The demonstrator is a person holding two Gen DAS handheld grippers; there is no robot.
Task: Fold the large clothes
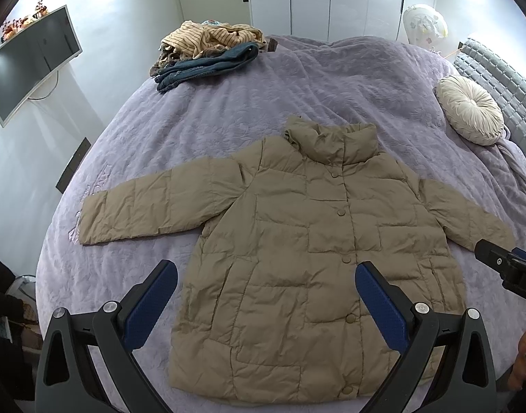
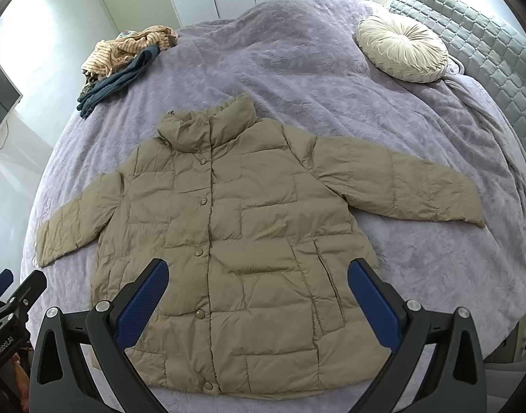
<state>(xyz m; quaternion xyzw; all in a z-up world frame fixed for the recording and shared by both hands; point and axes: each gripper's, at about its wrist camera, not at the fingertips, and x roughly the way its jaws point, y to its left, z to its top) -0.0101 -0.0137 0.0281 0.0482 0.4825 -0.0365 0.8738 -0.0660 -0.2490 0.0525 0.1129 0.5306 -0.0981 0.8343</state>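
Left wrist view: the tan puffer jacket (image 1: pixel 297 241) lies flat, buttoned, sleeves spread, on the purple bed (image 1: pixel 228 110). Both left tongs (image 1: pixel 266 275) and right tongs (image 2: pixel 257 275) hang above it, spread wide, empty. A clothes pile (image 1: pixel 207 51), possibly jeans and knitwear, sits at the far corner.

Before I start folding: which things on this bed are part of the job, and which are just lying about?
Part of the job:
- tan puffer jacket, spread flat, buttoned, sleeves out
- left gripper, open above it
- right gripper, open above it

Just lying about:
- pile of clothes at the far corner
- round cushion
- monitor
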